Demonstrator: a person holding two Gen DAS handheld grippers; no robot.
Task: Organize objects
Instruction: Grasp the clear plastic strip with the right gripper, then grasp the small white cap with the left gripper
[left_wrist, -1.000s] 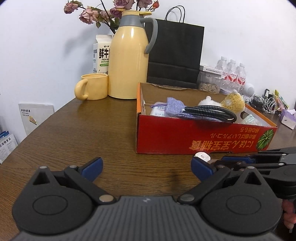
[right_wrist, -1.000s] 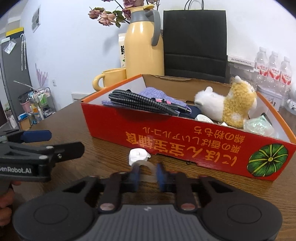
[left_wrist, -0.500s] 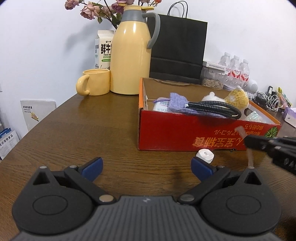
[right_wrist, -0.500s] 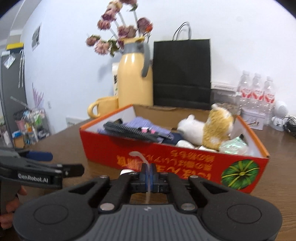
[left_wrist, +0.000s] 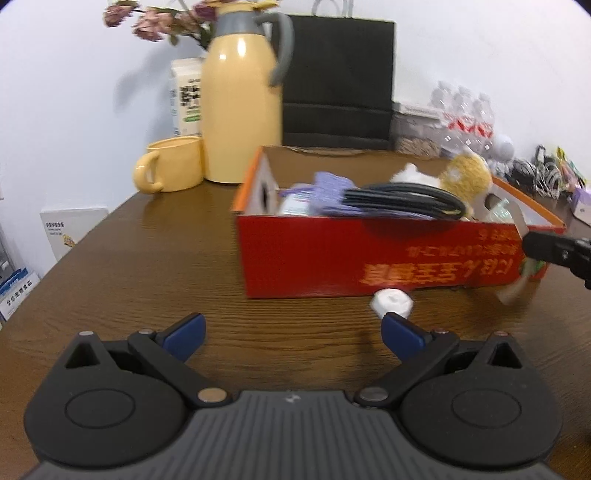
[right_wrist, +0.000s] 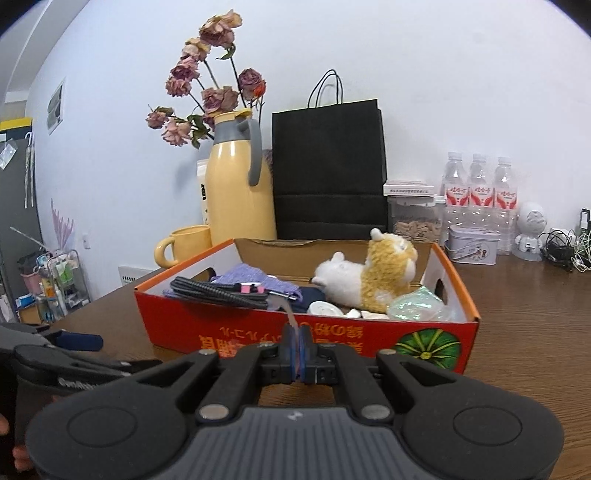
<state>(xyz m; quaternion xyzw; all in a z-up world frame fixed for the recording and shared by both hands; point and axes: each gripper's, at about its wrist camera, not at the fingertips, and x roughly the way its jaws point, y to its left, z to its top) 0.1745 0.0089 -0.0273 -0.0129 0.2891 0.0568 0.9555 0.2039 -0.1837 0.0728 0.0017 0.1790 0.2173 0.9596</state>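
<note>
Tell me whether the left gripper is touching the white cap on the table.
Cannot tell. In the left wrist view the left gripper is open, and its right fingertip overlaps the white cap, hiding any gap.

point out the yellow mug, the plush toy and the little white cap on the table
yellow mug (left_wrist: 176, 164), left wrist view, on the front of its body
plush toy (right_wrist: 384, 275), right wrist view, on its yellow furry back
white cap (left_wrist: 392, 301), left wrist view, on its top, just before the red box
</note>
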